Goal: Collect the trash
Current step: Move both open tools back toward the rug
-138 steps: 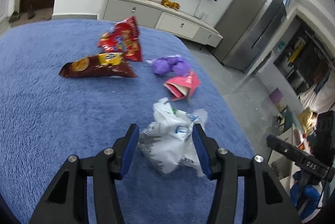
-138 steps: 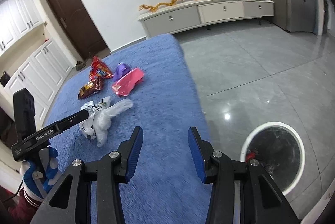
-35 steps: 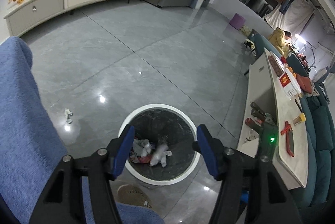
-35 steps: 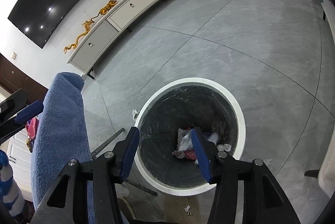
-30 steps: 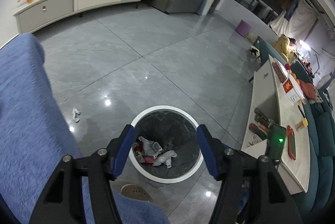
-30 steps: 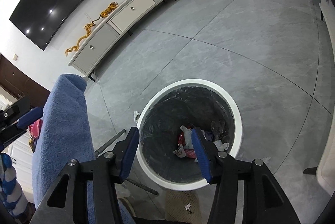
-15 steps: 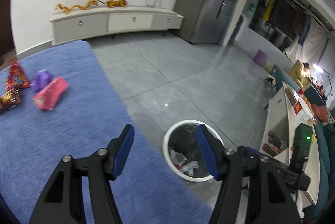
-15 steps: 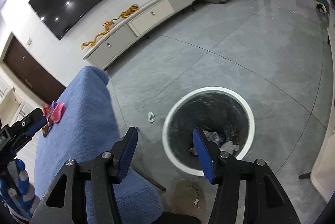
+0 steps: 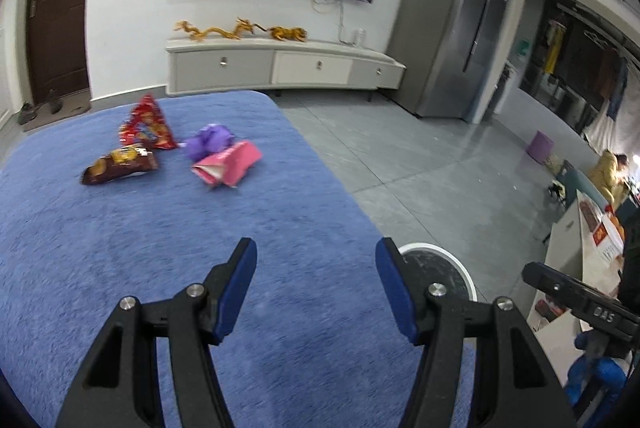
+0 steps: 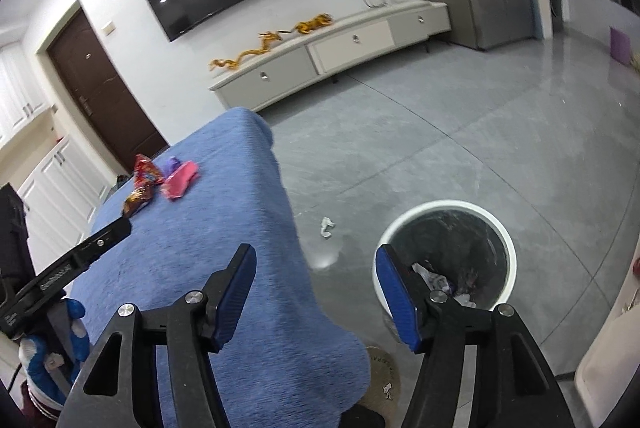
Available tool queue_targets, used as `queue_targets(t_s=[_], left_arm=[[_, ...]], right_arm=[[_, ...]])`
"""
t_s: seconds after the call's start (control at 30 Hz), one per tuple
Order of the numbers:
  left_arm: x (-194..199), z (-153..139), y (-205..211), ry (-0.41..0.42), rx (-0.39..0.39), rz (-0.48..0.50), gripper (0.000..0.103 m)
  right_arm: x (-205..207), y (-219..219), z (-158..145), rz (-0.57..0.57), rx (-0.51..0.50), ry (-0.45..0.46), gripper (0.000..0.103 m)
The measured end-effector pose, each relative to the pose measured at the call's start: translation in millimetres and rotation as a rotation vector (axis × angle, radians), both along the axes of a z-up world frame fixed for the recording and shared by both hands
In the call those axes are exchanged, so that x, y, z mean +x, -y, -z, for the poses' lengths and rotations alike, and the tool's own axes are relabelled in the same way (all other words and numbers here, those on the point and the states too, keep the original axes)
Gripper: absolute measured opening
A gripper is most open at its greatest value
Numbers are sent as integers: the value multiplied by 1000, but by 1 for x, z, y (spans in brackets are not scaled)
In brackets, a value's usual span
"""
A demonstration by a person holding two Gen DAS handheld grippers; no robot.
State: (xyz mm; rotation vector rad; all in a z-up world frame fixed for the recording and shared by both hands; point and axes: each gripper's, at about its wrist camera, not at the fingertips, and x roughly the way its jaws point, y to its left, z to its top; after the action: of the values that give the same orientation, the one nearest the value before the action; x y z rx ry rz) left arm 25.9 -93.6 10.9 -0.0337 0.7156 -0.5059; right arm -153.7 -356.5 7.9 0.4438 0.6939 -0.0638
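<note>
On the blue blanket lie a pink packet, a crumpled purple wrapper, a red snack bag and a brown snack bag. My left gripper is open and empty above the blanket, well short of them. My right gripper is open and empty over the blanket's right edge. The round white bin with a black liner stands on the floor to its right and holds crumpled trash. The bin's rim also shows in the left wrist view.
A small white scrap lies on the grey tile floor beside the blanket. A low white TV cabinet stands at the far wall under a black TV. A tall grey fridge stands at the right. A white counter is at the far right.
The white crumpled bag I held in the left gripper now lies in the bin. Both grippers have swung up and left from over the bin, back toward the blanket.
</note>
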Motion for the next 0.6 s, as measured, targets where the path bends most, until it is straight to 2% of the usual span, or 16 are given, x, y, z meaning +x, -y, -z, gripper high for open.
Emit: queue_targets(t_s=[0.33,0.6], left_arm=[[-40,-25,-25,90,19,-64,60],[-72,-39,-36,140,11,-78,60]], right_arm=[[-22,-33,-29,-68,-40,81,63],[-55,-47,-49,-70,-77,154,68]])
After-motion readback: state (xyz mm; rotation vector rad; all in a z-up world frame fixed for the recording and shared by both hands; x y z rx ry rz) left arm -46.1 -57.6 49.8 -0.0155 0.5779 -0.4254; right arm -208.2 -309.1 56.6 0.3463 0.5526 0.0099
